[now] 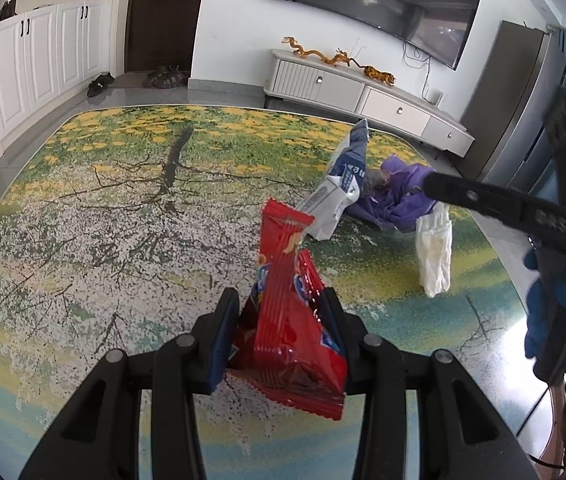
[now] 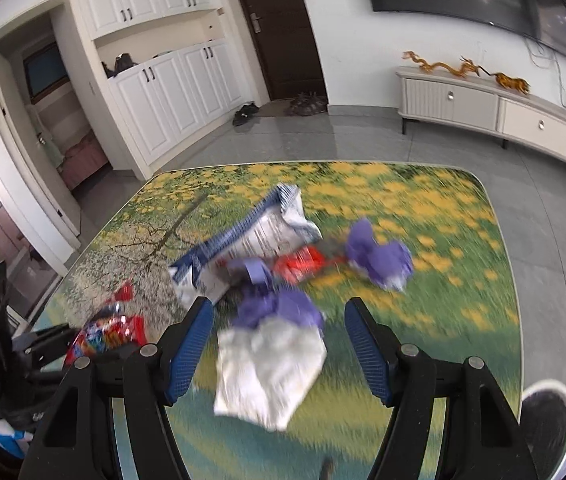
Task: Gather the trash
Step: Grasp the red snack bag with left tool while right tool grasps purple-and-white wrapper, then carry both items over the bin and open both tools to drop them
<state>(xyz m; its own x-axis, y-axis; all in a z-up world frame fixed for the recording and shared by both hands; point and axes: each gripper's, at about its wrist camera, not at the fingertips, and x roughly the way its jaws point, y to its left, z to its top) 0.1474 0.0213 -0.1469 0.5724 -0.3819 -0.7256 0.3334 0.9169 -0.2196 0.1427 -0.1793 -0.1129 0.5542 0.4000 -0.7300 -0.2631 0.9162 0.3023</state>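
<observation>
The bench (image 1: 83,240) has rounded corners; its left half lies bare, with grey floor (image 2: 363,136) beyond the far edge. The left gripper (image 1: 279,312) is clenched on one red snack wrapper (image 1: 295,320), held upright above the near edge. Further right, one blue-and-white bag (image 1: 343,184), one purple plastic bag (image 1: 403,196) and one white bag (image 1: 435,256) lie close together near the right edge. The right gripper (image 2: 279,344) is spread wide, grasping nothing, its fingers either side of the white bag.
</observation>
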